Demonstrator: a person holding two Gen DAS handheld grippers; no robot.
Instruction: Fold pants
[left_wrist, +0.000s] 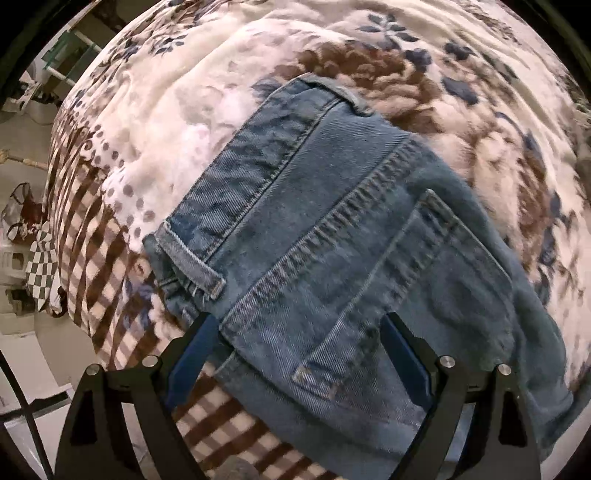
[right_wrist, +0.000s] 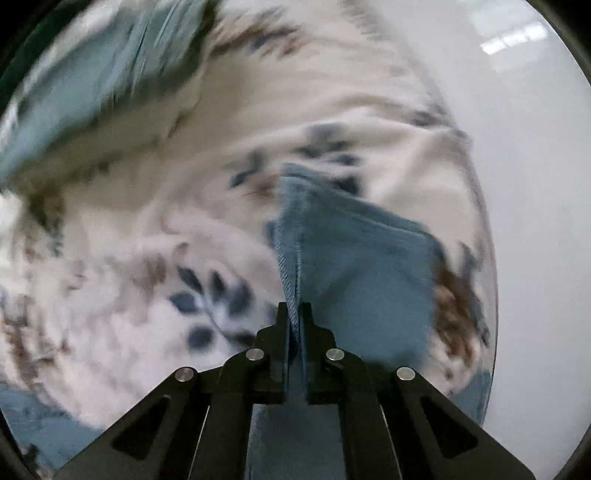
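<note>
Denim jeans (left_wrist: 332, 258) filled mid-frame on the floral blanket (left_wrist: 184, 122). The left gripper (left_wrist: 299, 354) straddled the waistband corner, wide; the right gripper (right_wrist: 294, 321) pinched a hem, which might slip.

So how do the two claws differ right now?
The left claw stands wide open, straddling the jeans' pocket area; the right claw is shut on a jeans edge. The left view is sharp, the right blurred. Both are above the floral blanket.
</note>
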